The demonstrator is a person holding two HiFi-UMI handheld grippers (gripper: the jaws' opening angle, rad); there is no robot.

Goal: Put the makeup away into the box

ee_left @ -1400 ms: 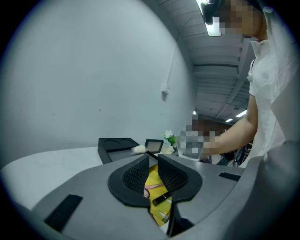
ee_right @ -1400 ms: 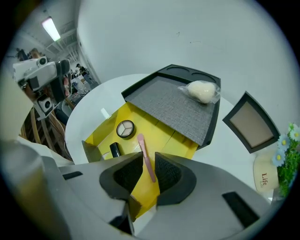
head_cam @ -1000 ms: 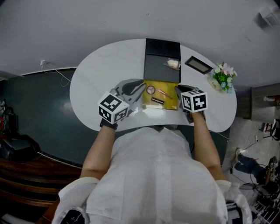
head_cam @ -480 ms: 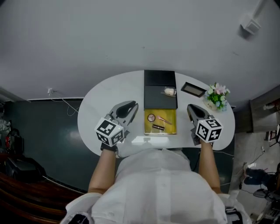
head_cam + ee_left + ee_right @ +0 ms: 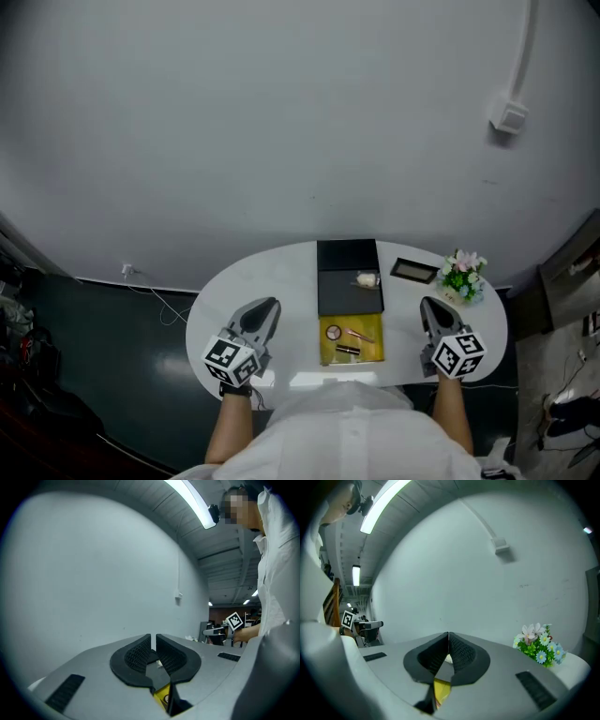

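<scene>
Nearest to you, your white shirt [image 5: 352, 441] is filling the bottom of the head view, with both forearms reaching out over the white table [image 5: 281, 281]. You are holding the left gripper [image 5: 153, 639] level at the table's left side. Its jaws have just been closing and are now standing only a narrow slit apart, with nothing between the ribbed pads [image 5: 136, 653]. You are holding the right gripper [image 5: 448, 639] at the table's right side with its jaws pressed together, and it is gripping nothing.

Between the two grippers the box [image 5: 373, 349] is sitting open, showing its yellow inside. The makeup is lying in it: a round compact [image 5: 333, 332], a pink stick [image 5: 355, 334] and a dark tube [image 5: 348, 351]. The black lid [image 5: 347, 262] is lying flat just behind the box, touching its far edge, and a small cream-coloured thing [image 5: 367, 279] is resting on the lid's near right part.

Further right, a flat black frame [image 5: 414, 271] is lying on the table, and a small bunch of flowers [image 5: 461, 277] is standing beside it near the far right edge. Beyond the table a plain grey wall [image 5: 281, 122] is rising, carrying a white conduit with a small junction box [image 5: 509, 116].
</scene>
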